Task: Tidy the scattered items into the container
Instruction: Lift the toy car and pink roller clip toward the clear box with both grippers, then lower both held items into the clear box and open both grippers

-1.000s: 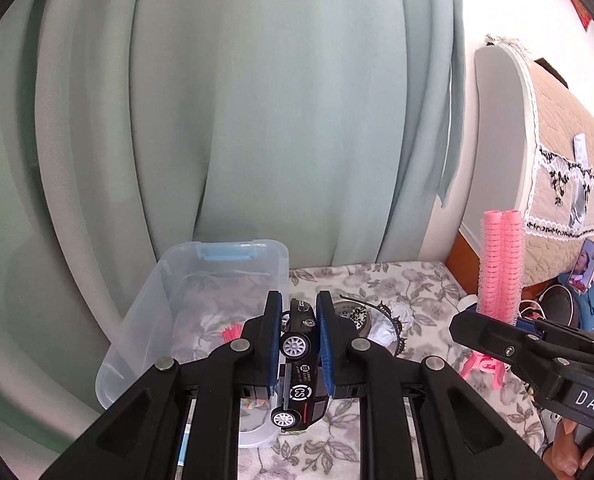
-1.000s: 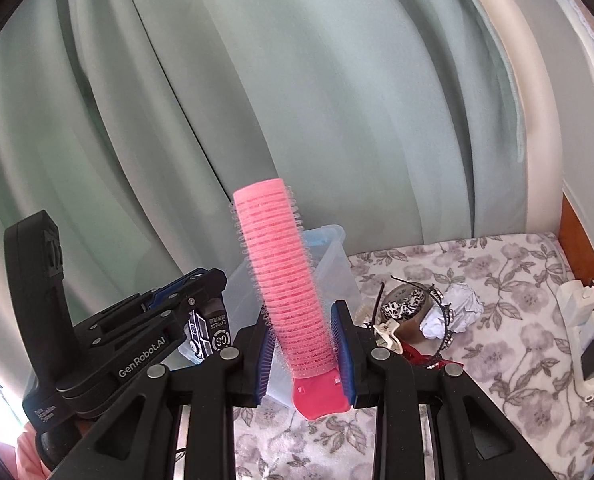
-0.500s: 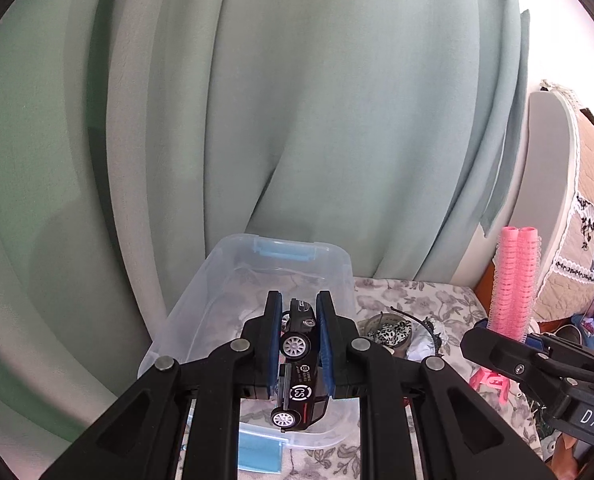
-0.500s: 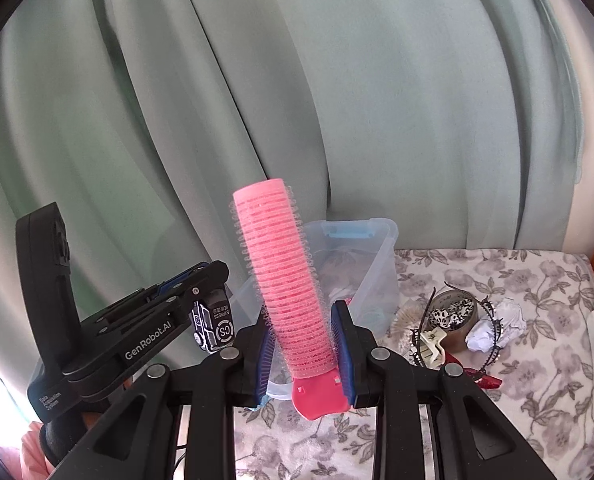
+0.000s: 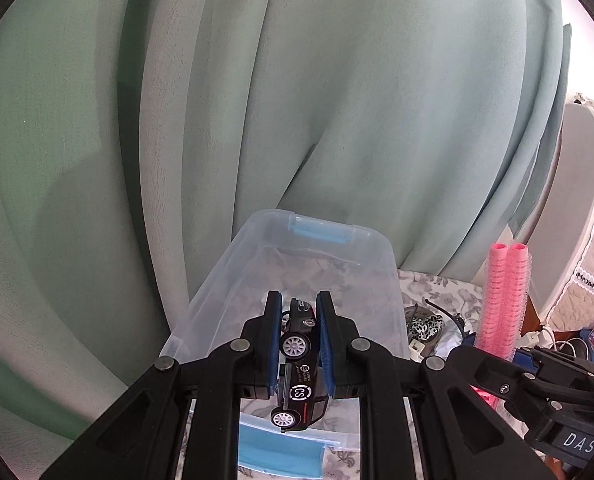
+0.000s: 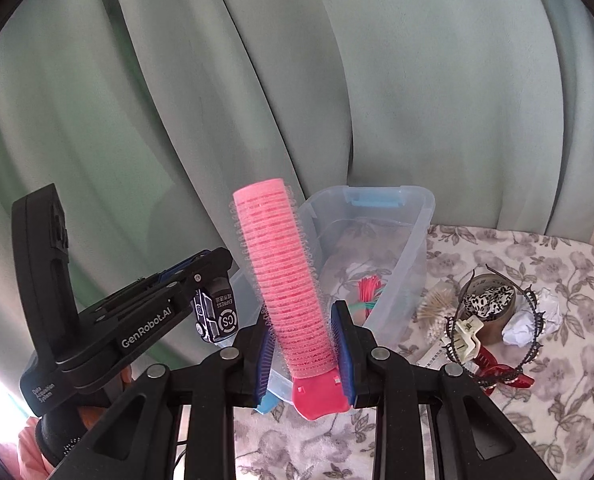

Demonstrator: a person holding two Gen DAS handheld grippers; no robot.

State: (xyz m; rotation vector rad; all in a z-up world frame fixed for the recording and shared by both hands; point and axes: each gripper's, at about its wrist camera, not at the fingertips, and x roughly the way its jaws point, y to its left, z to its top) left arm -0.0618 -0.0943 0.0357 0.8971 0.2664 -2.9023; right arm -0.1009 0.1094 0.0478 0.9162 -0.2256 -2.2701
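The black toy car is hanging over the near end of the clear container, clamped in the left gripper. The right gripper is squeezing the pink hair roller upright, just right of the container.

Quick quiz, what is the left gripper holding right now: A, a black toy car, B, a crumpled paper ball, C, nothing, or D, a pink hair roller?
A: the left gripper is clamped on the black toy car above the clear plastic bin, while the pink hair roller sits in the right gripper.
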